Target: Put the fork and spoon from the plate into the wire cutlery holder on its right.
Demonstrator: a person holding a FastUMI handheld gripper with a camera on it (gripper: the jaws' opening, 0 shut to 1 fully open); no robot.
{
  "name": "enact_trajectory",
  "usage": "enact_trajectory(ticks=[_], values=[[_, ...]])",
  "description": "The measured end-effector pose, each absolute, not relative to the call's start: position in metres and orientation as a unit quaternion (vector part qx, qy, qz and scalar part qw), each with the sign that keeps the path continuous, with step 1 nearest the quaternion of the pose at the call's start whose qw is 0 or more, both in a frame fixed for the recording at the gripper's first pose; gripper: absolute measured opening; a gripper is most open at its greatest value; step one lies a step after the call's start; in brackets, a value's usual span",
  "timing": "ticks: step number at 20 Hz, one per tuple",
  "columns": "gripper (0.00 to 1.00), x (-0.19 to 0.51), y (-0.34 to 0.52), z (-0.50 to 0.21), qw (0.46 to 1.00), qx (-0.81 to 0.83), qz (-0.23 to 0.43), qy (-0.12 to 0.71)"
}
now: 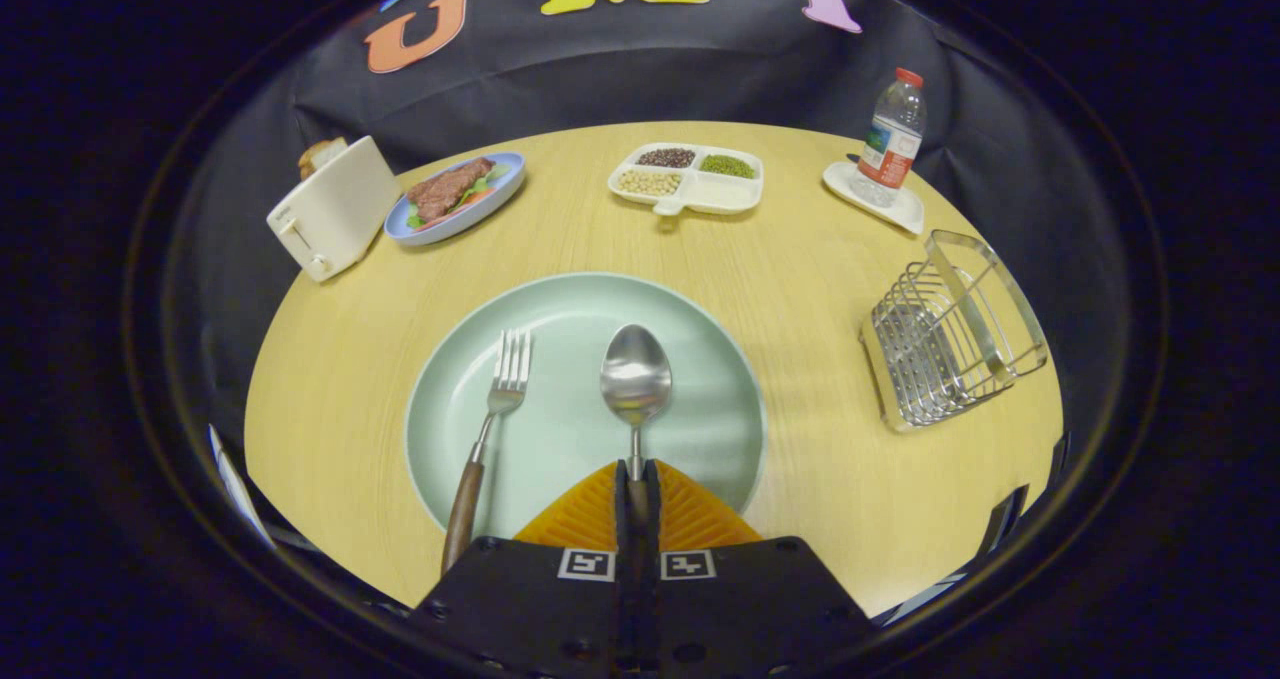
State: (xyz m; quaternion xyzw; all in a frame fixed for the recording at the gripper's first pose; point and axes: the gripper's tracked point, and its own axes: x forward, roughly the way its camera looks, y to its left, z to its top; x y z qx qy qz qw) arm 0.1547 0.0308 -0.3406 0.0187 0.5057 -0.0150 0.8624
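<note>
A pale green plate [700, 359] lies on the round wooden table just ahead of my fingers. On it a steel spoon [635, 379] points away from me, bowl up. Its handle runs back between my two fingers, which press on it from both sides; my gripper [637, 474] is shut on the spoon handle over the plate's near rim. A fork [495, 419] with a wooden handle lies on the plate left of the spoon, its handle end reaching past the near rim. The wire cutlery holder [950, 334] stands to the right of the plate, well apart from it.
Beyond the plate stand a white toaster [335, 209] with bread, a blue plate of meat [455, 199], a divided white dish of beans [688, 177] and a water bottle [893, 139] on a white coaster. Bare table lies between plate and holder.
</note>
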Motion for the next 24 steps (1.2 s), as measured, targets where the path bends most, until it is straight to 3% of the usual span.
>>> enact_trajectory(ticks=[11,24], values=[[0.02,0.143,0.008,-0.264,0.899,0.025,0.0,0.438],[0.02,0.141,-0.1,-0.212,0.919,0.051,-0.039,0.388]])
